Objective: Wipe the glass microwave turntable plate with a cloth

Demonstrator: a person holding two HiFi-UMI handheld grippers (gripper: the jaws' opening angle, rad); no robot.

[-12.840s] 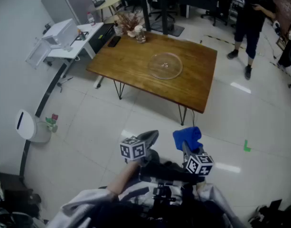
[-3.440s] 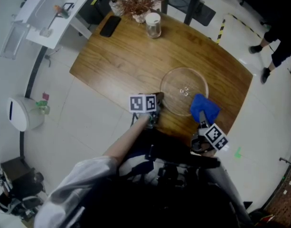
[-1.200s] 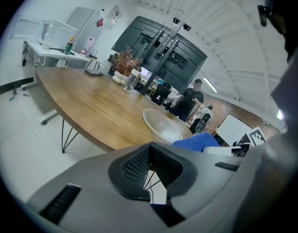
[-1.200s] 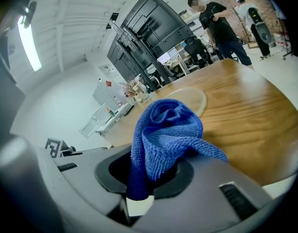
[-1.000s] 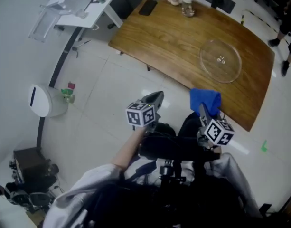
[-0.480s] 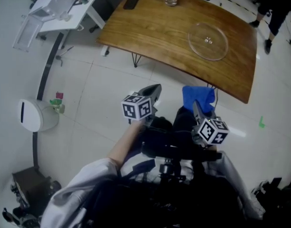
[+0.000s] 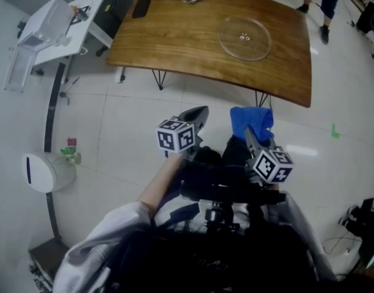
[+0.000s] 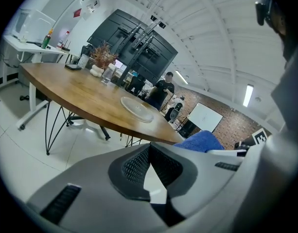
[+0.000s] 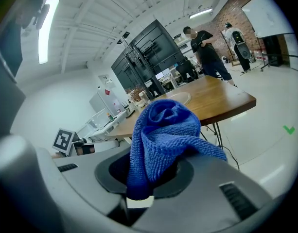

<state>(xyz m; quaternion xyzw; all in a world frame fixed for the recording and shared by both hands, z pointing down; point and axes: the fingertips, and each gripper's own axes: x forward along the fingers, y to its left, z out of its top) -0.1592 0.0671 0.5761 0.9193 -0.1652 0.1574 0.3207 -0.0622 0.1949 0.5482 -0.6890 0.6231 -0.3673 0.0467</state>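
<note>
Jaws pressed together, empty, on the left gripper [image 7: 197, 113] | right gripper [image 7: 250, 134] jaws clamp a crumpled blue terry cloth [image 7: 251, 117] | round clear glass turntable plate [image 7: 244, 38] lies well ahead on the brown wooden table [image 7: 174, 36], nearer the right gripper.

Seen from the head camera, the person holds both grippers close in front of the body, side by side and pointing forward. The left gripper [image 7: 197, 114] reaches out at the end of a bare left forearm [image 7: 157, 185] that emerges from a pale sleeve [image 7: 106, 250]. Its marker cube [image 7: 175, 136] faces up, and in the left gripper view its jaws meet at the tips with nothing between them. The right gripper [image 7: 252, 135] sits just beside it, its jaws clamped on a bunched blue cloth [image 7: 251, 118] that spills over them. The right arm is largely hidden.
</note>
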